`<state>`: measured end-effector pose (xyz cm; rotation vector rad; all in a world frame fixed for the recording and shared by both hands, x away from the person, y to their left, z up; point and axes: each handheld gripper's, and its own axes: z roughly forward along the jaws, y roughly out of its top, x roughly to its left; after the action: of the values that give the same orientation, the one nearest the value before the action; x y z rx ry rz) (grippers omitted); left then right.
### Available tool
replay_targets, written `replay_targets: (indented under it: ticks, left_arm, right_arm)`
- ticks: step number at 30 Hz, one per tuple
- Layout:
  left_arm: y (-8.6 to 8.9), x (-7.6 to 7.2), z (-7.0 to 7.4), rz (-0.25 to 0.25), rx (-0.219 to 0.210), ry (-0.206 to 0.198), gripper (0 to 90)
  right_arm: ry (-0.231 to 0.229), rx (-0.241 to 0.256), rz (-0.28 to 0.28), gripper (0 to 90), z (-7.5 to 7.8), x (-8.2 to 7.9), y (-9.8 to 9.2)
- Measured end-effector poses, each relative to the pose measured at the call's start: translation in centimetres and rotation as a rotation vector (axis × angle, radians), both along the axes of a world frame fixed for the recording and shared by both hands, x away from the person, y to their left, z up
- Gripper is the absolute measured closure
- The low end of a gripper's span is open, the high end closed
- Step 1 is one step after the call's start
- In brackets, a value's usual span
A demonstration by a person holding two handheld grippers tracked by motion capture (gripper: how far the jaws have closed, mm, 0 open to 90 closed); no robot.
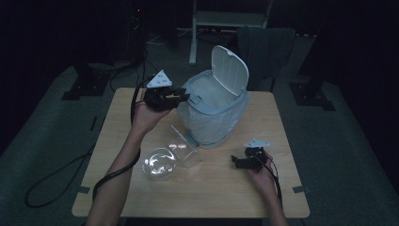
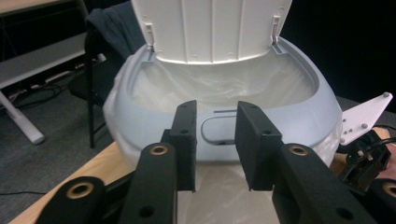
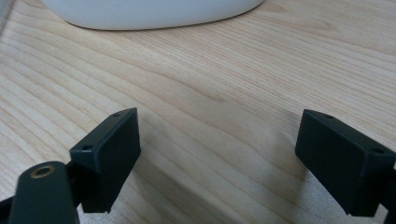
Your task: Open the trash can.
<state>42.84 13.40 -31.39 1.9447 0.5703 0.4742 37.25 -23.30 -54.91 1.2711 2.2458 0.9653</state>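
Note:
A pale blue-grey bin [image 1: 214,117] stands at the back middle of the wooden table [image 1: 211,197], its white lid [image 1: 230,70] tipped up and a thin plastic bag lining it. My left gripper [image 1: 185,98] hovers at the bin's left rim, open, with nothing between its jaws. In the left gripper view the left gripper [image 2: 215,116] points at the rim [image 2: 289,112] under the raised lid [image 2: 210,28]. My right gripper [image 1: 236,160] is low over the table, front right of the bin. Seen in its own view, the right gripper [image 3: 219,135] is wide open above bare wood [image 3: 210,70], with the bin's base [image 3: 149,11] ahead.
A clear round plastic bowl [image 1: 159,163] and a clear plastic box [image 1: 184,147] lie front left of the bin. Behind the table stand a chair with a dark garment [image 1: 266,47] and a white desk frame [image 1: 226,19]. Cables trail over the floor at left.

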Motion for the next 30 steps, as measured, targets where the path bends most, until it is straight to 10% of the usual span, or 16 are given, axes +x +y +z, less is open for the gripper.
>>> replay_targets:
  ticks: [30]
  left_arm:
    - [7.7,-2.8,-4.8,0.060,0.049,0.085,57.4]
  right_arm:
    - [0.000,0.000,-0.001,13.2,0.0,0.0,0.0]
